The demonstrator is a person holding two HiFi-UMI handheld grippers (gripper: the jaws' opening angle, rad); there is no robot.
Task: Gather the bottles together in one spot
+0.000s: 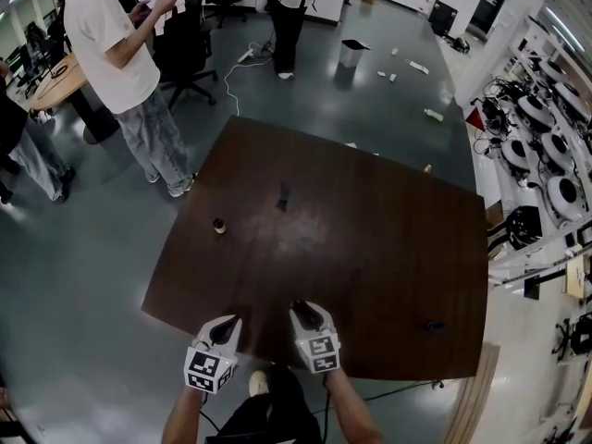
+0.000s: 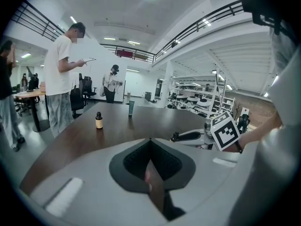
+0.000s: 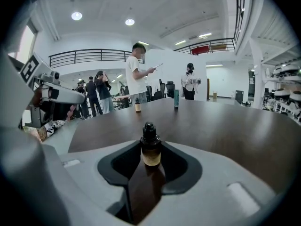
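1. My right gripper (image 1: 302,311) sat at the near edge of the dark brown wooden table (image 1: 370,248). Its jaw tips were clenched on a small amber glass bottle with a black cap (image 3: 150,149). The bottle stood upright between them, on the tabletop or just above it; I could not tell which.
2. My left gripper (image 1: 224,326) hung just to the left of the right one, jaws pressed together with nothing between them.
3. A second amber bottle with a black cap (image 1: 219,226) stood alone left of the table's middle, well apart from both grippers.
4. A tall dark teal bottle (image 1: 284,195) stood upright farther off, to the right of that second amber bottle and apart from it.
5. A small dark object (image 1: 435,325) lay near the table's right near edge. It was too small for me to call it a bottle.
6. I judged the job barely begun. No two bottles stood side by side, one was in hand, and at least the other two had yet to be brought to a shared spot.
7. The held bottle carried a pale tan label band, but I could read no print or brand on it, nor on the far bottles. The only clear markings were the black-and-white square patterns on the marker cubes (image 1: 208,368), and they held no words.
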